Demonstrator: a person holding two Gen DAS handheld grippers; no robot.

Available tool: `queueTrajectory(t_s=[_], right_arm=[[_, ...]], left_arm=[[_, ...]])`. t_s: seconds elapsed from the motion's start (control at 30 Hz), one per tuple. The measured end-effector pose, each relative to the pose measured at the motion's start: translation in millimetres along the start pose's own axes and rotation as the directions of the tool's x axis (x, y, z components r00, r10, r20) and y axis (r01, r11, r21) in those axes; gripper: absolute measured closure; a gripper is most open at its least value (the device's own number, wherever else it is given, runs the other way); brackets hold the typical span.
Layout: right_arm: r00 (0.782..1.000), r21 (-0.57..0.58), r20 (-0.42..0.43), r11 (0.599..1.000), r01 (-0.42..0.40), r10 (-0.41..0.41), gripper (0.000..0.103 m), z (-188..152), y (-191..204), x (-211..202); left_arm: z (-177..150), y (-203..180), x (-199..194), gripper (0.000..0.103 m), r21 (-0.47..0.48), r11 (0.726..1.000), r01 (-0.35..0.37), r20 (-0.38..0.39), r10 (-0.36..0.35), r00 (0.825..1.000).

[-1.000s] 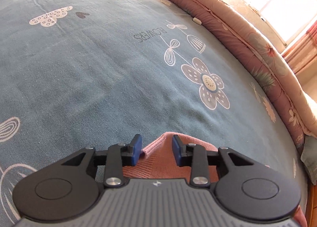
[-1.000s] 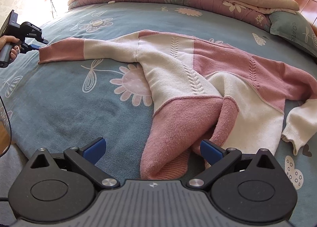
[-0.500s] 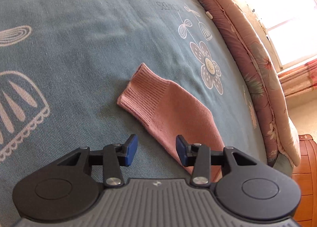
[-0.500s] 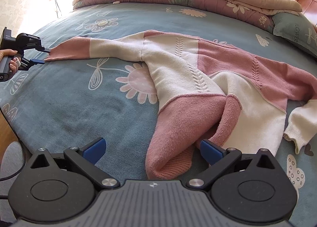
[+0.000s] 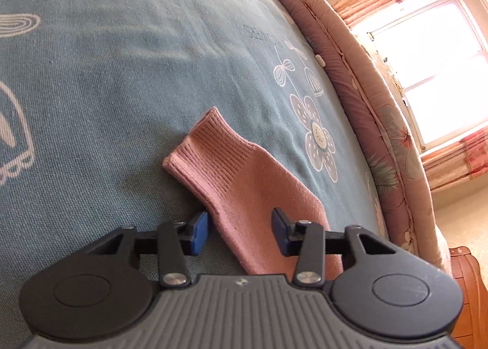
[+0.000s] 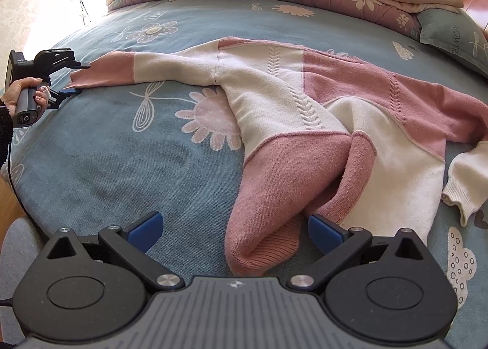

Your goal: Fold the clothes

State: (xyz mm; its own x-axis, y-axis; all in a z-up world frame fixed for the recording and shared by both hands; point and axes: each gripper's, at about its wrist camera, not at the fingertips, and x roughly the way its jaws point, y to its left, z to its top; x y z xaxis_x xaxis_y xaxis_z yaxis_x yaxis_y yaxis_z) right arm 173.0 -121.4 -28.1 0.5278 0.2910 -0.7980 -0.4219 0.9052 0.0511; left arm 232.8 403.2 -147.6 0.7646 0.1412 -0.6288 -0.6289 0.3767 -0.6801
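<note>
mostly flat, pink-and-cream sweater (image 6: 289, 99), hem bunched

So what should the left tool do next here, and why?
Probably close on the pink sleeve and carry it toward the sweater body. The left tool is open with the sleeve lying between its fingers, stretched flat on the bed. The right tool is open over the hem, holding nothing.

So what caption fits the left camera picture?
Open left gripper straddling the pink ribbed-knit sweater sleeve on blue flowered bedspread.
</note>
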Motion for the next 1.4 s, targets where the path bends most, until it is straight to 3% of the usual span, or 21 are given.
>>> queueTrajectory(t_s=[0.03,0.17,0.3,0.37,0.47,0.57,0.63,0.73,0.87,1.0,1.13,1.4], right_arm=[[1.000,-0.002,-0.003,1.000,0.004,-0.004,0.000,-0.7,-0.7,0.7],[1.000,0.005,-0.010,1.000,0.021,-0.021,0.000,-3.3,-5.5,2.2],[1.000,0.023,-0.003,0.999,0.023,-0.023,0.000,-4.2,-11.3,0.0],[1.000,0.028,0.004,0.999,0.020,-0.021,0.000,-4.1,-12.6,-0.9],[1.000,0.029,0.012,1.000,0.010,-0.010,0.000,-4.1,-13.0,-1.4],[1.000,0.026,0.018,1.000,-0.003,0.002,0.000,-4.4,-12.4,-1.5],[1.000,0.023,0.023,1.000,-0.009,0.009,0.000,-4.1,-12.2,-1.7],[0.999,0.021,0.038,1.000,-0.018,0.017,0.000,-2.3,-13.1,-3.1],[0.998,0.025,0.058,1.000,-0.015,0.014,0.000,0.6,-18.6,-6.1],[0.997,0.026,0.072,1.000,-0.001,-0.001,0.000,1.2,-28.2,-5.9],[0.996,0.025,0.084,1.000,0.013,-0.015,0.000,1.6,-38.2,-4.4],[0.994,0.049,0.114,0.999,0.002,-0.007,0.000,8.7,-61.5,7.5]], left_arm=[[-1.2,-2.0,-0.3,0.099,0.020,0.999,-0.034,0.014,0.033,0.999],[-5.5,-13.3,-11.4,0.099,0.084,0.992,-0.089,0.069,0.084,0.994],[-0.1,-16.6,-37.7,0.099,0.114,0.993,-0.043,0.073,0.035,0.997],[4.5,-17.5,-48.9,0.098,0.131,0.991,-0.037,0.055,0.030,0.998],[11.0,-18.3,-64.1,0.093,0.184,0.976,-0.119,0.048,0.112,0.993],[10.1,-25.5,-81.2,0.088,0.271,0.939,-0.210,0.082,0.195,0.977],[9.1,-38.7,-85.8,0.076,0.319,0.923,-0.214,0.084,0.197,0.977],[-16.5,-74.0,-61.4,0.059,0.390,0.909,-0.150,0.002,0.162,0.987],[-50.9,-121.2,-28.5,0.053,0.473,0.879,-0.056,-0.111,0.123,0.986],[-85.4,-168.4,4.3,0.045,0.541,0.840,0.046,-0.226,0.093,0.970],[-119.8,-215.6,37.2,0.045,0.593,0.791,0.154,-0.340,0.073,0.938],[-120.3,-210.0,90.7,0.044,0.638,0.770,0.023,-0.208,0.143,0.968]])
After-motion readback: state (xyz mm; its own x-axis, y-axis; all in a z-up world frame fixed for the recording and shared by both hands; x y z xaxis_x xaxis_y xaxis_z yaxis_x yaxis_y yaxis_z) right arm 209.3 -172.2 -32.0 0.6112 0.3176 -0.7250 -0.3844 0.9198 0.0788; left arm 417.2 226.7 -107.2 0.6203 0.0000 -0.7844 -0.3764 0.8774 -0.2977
